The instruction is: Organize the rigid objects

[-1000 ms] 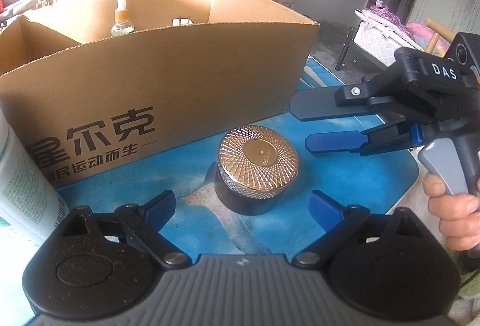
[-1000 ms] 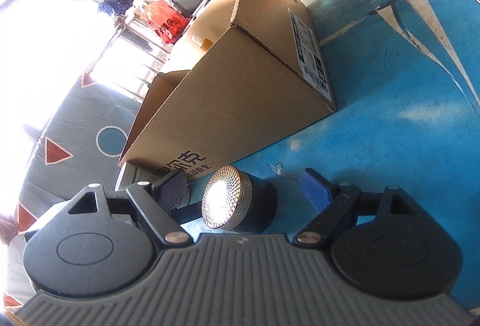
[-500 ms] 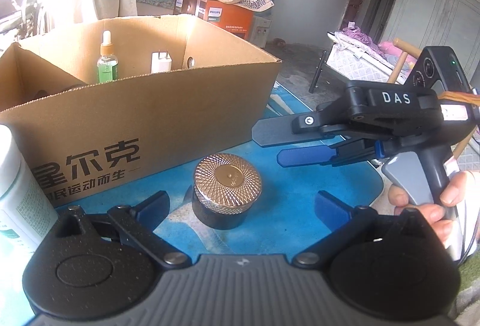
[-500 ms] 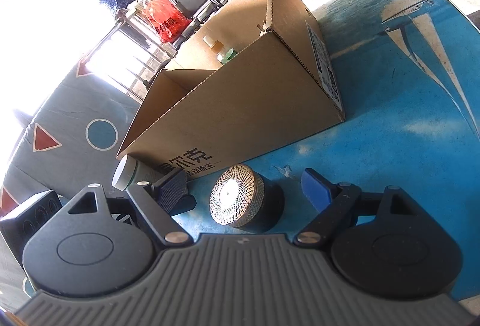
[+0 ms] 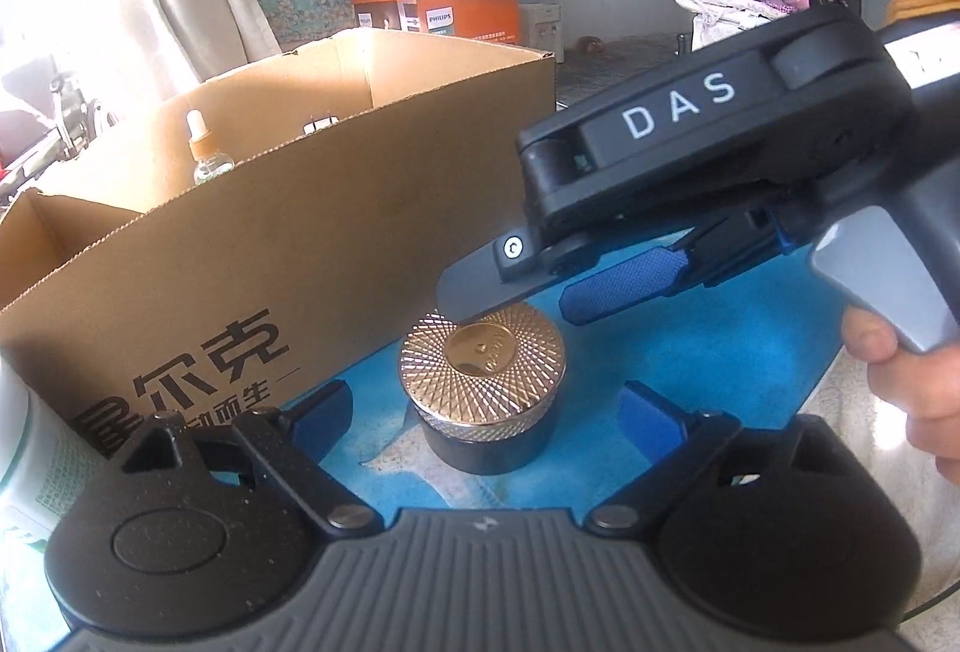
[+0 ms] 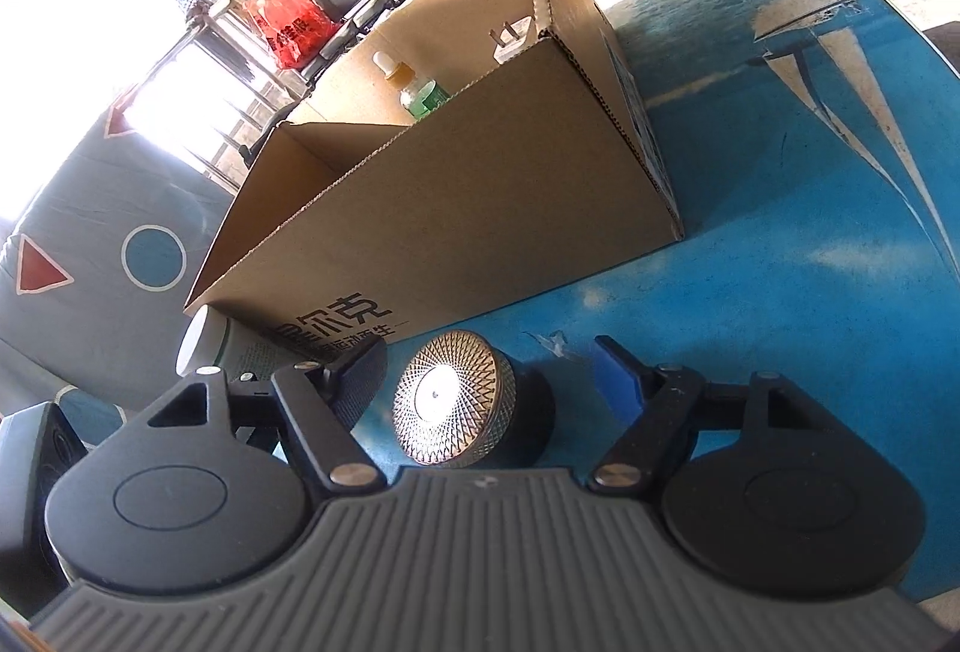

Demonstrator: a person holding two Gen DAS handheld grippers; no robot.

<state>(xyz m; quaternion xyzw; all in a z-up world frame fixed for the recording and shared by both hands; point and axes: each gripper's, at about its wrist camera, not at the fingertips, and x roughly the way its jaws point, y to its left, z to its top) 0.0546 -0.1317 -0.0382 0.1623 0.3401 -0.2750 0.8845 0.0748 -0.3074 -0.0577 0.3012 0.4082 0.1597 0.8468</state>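
Observation:
A round jar (image 5: 483, 358) with a gold patterned lid and a dark body stands on the blue tablecloth (image 5: 750, 352), just in front of the cardboard box (image 5: 270, 244). My left gripper (image 5: 486, 412) has the jar between its blue pads; its jaws are closing and touch nothing. My right gripper (image 5: 510, 307) comes in from the right, held by a hand (image 5: 900, 382), with its tips over the lid's far edge. In the right wrist view the jar (image 6: 456, 400) lies between the right gripper (image 6: 486, 370) fingers, whose jaws are closing with gaps on both sides.
The open box (image 6: 480, 208) holds a dropper bottle (image 6: 414, 87) and a white plug (image 6: 510, 42). A white bottle with green print (image 6: 207, 346) stands at the box's left corner, close to the left fingers. The cloth (image 6: 810, 232) stretches to the right of the box.
The right gripper has come in closer over the jar and its fingers have narrowed. The left view has shifted and rolled, with the jar still between its pads.

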